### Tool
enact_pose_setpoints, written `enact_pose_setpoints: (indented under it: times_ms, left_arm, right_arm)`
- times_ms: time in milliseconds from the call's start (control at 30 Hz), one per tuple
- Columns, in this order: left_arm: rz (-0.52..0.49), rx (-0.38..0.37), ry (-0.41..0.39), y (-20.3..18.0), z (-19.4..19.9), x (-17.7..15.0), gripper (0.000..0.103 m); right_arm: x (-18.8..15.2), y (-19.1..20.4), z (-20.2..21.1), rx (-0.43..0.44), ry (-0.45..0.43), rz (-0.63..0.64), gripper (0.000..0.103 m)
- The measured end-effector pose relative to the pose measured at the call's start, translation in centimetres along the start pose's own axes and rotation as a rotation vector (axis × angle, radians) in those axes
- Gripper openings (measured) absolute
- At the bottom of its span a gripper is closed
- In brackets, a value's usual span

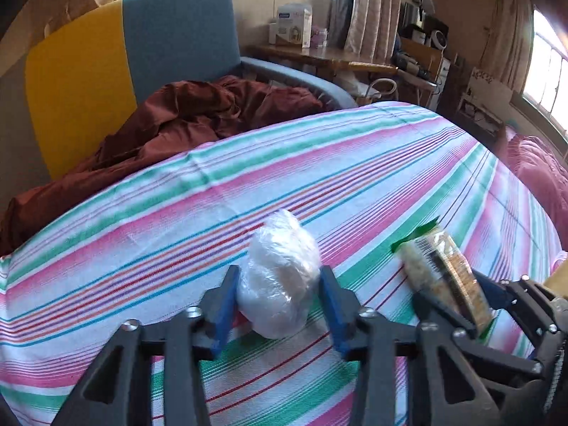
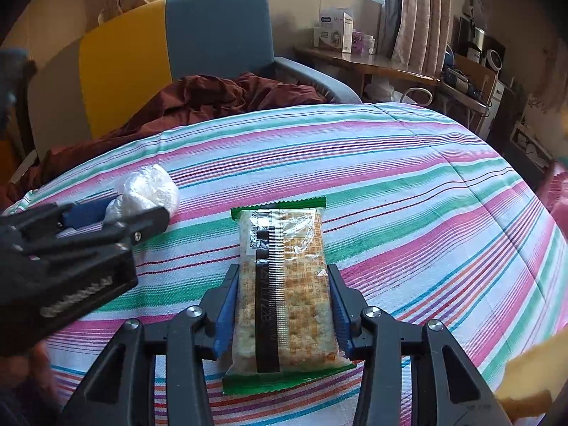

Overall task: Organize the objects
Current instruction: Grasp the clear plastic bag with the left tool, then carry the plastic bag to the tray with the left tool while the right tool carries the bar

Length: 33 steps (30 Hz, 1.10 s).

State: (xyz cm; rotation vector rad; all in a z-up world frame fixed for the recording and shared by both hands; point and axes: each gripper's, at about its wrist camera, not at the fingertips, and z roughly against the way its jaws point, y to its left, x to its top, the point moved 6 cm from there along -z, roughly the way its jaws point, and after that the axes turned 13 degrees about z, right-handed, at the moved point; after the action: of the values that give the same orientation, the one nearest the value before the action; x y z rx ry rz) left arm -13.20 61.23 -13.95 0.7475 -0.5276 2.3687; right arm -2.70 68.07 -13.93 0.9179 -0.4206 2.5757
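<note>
A white bundle wrapped in clear plastic (image 1: pixel 280 248) lies on the striped bed cover (image 1: pixel 319 163). My left gripper (image 1: pixel 278 275) is shut on it, with a blue pad against each side. The right wrist view shows this gripper (image 2: pixel 136 209) at the left with the bundle (image 2: pixel 149 184) sticking out past its tips. A cracker packet with green ends (image 2: pixel 287 241) rests lengthwise on the striped cover (image 2: pixel 408 177), and my right gripper (image 2: pixel 282 273) is shut on its long sides. In the left wrist view the packet (image 1: pixel 440 273) and the right gripper (image 1: pixel 454 287) sit close on the right.
Behind the bed stands a yellow and blue-grey armchair (image 1: pixel 170 35) with a dark red cloth (image 1: pixel 198 113) heaped on it. A wooden table (image 1: pixel 319 53) with boxes is under the window. A pink quilt (image 1: pixel 539 170) lies at the right. A yellow object (image 2: pixel 532 380) shows at the lower right.
</note>
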Motion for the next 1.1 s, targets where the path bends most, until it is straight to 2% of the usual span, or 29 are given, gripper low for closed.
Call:
enact_pose_setpoints:
  times_ms: [267, 500, 633, 867, 1000, 1100]
  left_arm:
    - [0.03, 0.008, -0.113, 1.4, 2.8, -0.5, 0.039]
    - [0.019, 0.038, -0.214, 2.4, 7.5, -2.9, 0.039]
    - [0.025, 0.042, -0.241, 3.0, 10.0, -4.7, 0.039]
    - [0.04, 0.041, -0.263, 4.4, 14.0, -8.2, 0.039]
    - [0.069, 0.032, -0.255, 5.5, 15.6, -9.9, 0.039]
    - [0.099, 0.027, -0.252, 6.6, 16.5, -11.0, 0.039]
  right_arm:
    - [0.0, 0.1, -0.1, -0.014, -0.003, 0.006, 0.046]
    - [0.1, 0.5, 0.3, -0.058, -0.011, 0.033, 0.046]
    - [0.3, 0.8, 0.9, -0.099, -0.031, 0.061, 0.046]
    - [1.0, 1.2, 3.8, -0.174, -0.139, 0.093, 0.046]
    - [0.7, 2.6, 4.8, -0.152, -0.134, 0.114, 0.046]
    - [-0.2, 4.3, 6.1, -0.101, -0.135, 0.121, 0.046]
